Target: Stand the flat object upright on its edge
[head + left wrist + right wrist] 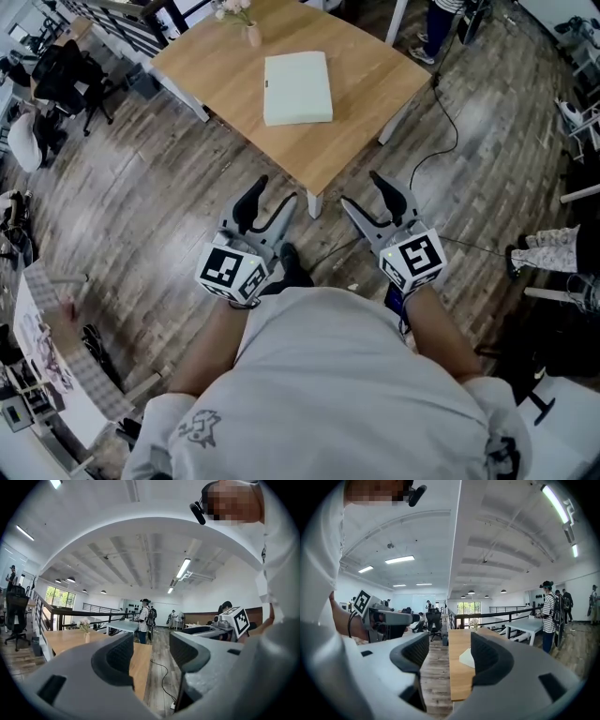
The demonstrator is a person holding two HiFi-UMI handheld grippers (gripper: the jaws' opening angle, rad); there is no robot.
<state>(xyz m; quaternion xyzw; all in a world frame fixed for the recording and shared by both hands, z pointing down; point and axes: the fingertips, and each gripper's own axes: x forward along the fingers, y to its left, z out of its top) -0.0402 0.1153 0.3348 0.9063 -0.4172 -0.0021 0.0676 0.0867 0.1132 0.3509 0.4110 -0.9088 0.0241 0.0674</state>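
Note:
A flat white rectangular object (298,87) lies face down on the wooden table (356,141), near its middle. In the right gripper view the object (466,658) shows partly behind the right jaw. My left gripper (274,195) and right gripper (361,190) hover side by side over the floor, close to my body and short of the table's near corner. Both stand open with nothing between the jaws, as the left gripper view (151,651) and the right gripper view (450,651) show. Neither touches the object.
A small vase of flowers (251,33) stands at the table's far edge. A black cable (450,122) runs over the wooden floor to the right of the table. An office chair (66,75) stands far left. A person in a striped shirt (144,620) stands beyond the table.

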